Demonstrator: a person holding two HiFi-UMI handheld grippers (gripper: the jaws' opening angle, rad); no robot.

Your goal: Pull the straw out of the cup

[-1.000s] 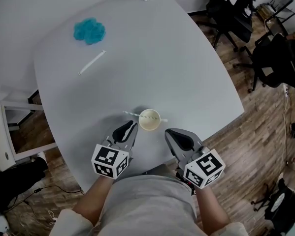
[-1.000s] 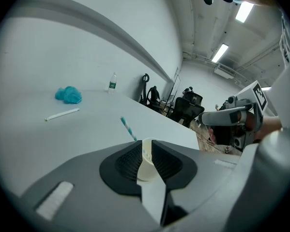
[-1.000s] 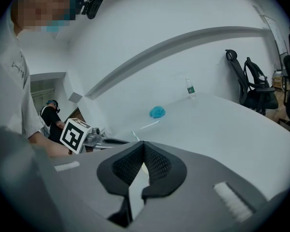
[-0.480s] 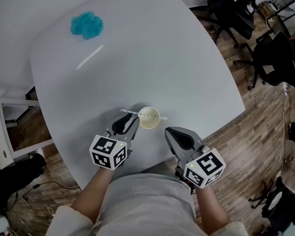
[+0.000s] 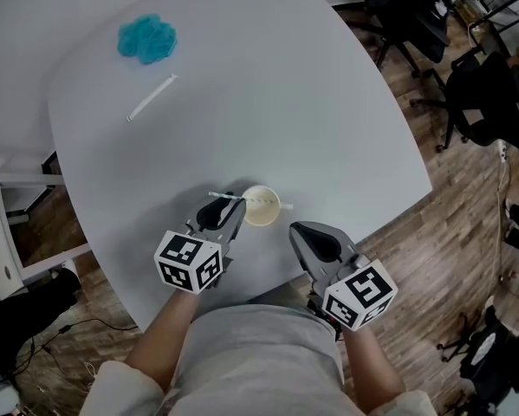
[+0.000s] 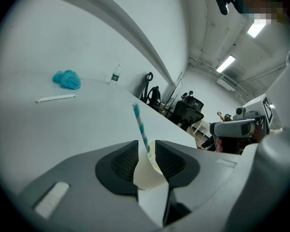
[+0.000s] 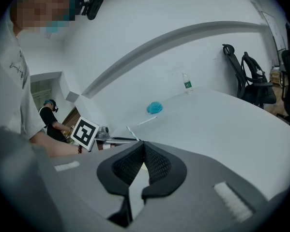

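lying well beyond the cup (image 5: pixel 262 206): white stick (image 5: pixel 152 98), blue wad (image 5: pixel 146 40), bottle (image 6: pixel 114 75).

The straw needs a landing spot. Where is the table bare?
The wide middle and right of the white table, between the cream paper cup and the thin white stick beside the blue crumpled wad. Crowded around the cup.

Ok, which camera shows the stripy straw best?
The left gripper view: the straw stands close up, teal stripes clear, in the paper cup. The head view shows the straw tiny; the right gripper view, just a sliver.
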